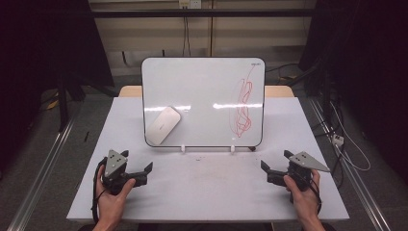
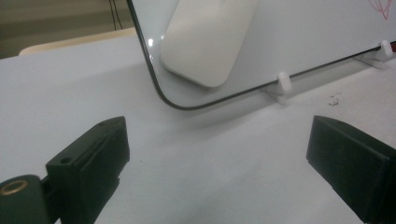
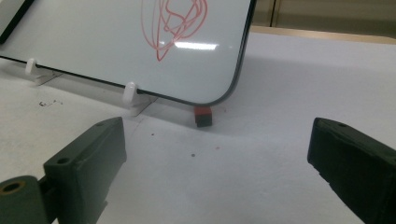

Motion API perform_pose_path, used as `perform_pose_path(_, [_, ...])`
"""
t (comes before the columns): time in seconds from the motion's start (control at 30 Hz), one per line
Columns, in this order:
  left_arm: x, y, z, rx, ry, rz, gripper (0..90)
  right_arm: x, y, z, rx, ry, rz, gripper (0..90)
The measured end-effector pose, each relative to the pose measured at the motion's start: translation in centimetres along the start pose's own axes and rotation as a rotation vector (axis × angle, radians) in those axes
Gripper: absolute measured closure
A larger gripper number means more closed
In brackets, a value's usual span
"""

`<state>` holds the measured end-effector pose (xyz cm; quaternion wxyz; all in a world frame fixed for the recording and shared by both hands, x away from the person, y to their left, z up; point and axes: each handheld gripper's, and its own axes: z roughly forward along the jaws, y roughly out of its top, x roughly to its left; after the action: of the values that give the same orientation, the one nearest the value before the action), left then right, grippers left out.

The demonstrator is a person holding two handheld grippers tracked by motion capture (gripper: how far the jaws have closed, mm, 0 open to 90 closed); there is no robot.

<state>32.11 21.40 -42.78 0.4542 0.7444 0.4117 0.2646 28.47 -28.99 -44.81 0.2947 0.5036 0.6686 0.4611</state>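
Observation:
A white board (image 1: pixel 202 86) stands tilted on two white clips (image 1: pixel 183 148) at the middle of the table. A pale oval eraser (image 1: pixel 163 125) clings to its lower left part, and a red scribble (image 1: pixel 243 103) runs down its right side. My left gripper (image 1: pixel 138 161) rests low at the front left, open and empty, jaws turned toward the board. The left gripper view looks past its gripper (image 2: pixel 219 154) at the eraser (image 2: pixel 205 42). At the front right my right gripper (image 1: pixel 275 160) is open and empty too. The right gripper view looks past its gripper (image 3: pixel 217 158) at the scribble (image 3: pixel 177 23).
A small red and black block (image 3: pixel 202 115) sits on the white table (image 1: pixel 207 192) under the board's lower right corner. Dark specks (image 2: pixel 334 99) lie near one clip. Cables and metal rails (image 1: pixel 346 163) run along the floor beside the table.

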Motion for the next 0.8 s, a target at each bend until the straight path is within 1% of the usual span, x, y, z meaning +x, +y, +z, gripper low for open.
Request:
perform_pose_path(0.1, [-0.14,0.11,0.01,0.000,0.013,0.004,5.9,-0.10,-0.02,-0.04,-0.001,0.003,0.007,4.7])
perform_pose_path(0.13, [-0.09,0.12,0.04,0.004,0.007,0.000,5.8,-0.14,-0.04,0.01,0.001,0.004,0.008,4.7])
perform_pose_path(0.17, [-0.04,0.13,0.11,0.008,-0.007,-0.013,5.9,-0.16,-0.04,0.05,0.003,0.006,0.009,4.9])
perform_pose_path(0.23, [0.01,0.16,0.23,0.016,-0.003,-0.018,5.8,-0.16,-0.03,0.11,0.004,0.009,0.010,5.0])
perform_pose_path(0.43, [0.08,0.28,0.32,0.031,-0.014,-0.020,5.4,-0.04,0.02,0.24,0.007,0.017,0.009,5.0])
perform_pose_path(0.5, [0.12,0.31,0.31,0.027,-0.011,-0.019,5.3,-0.03,0.01,0.28,0.008,0.019,0.007,5.0])
perform_pose_path(0.53, [0.15,0.34,0.29,0.026,-0.004,-0.012,5.3,-0.02,0.01,0.31,0.008,0.018,0.004,5.0])
perform_pose_path(0.57, [0.16,0.34,0.28,0.019,-0.005,-0.015,5.1,-0.01,0.02,0.32,0.007,0.019,0.003,5.0])
perform_pose_path(0.67, [0.23,0.31,0.28,0.032,-0.012,-0.028,5.0,-0.01,0.01,0.39,0.010,0.023,0.004,5.0])
perform_pose_path(0.77, [0.34,0.44,0.28,0.047,-0.024,-0.024,5.0,0.01,0.01,0.40,0.010,0.025,0.004,5.0])
perform_pose_path(0.8, [0.39,0.52,0.28,0.045,-0.028,-0.024,5.0,0.02,0.01,0.40,0.010,0.025,0.004,4.9])
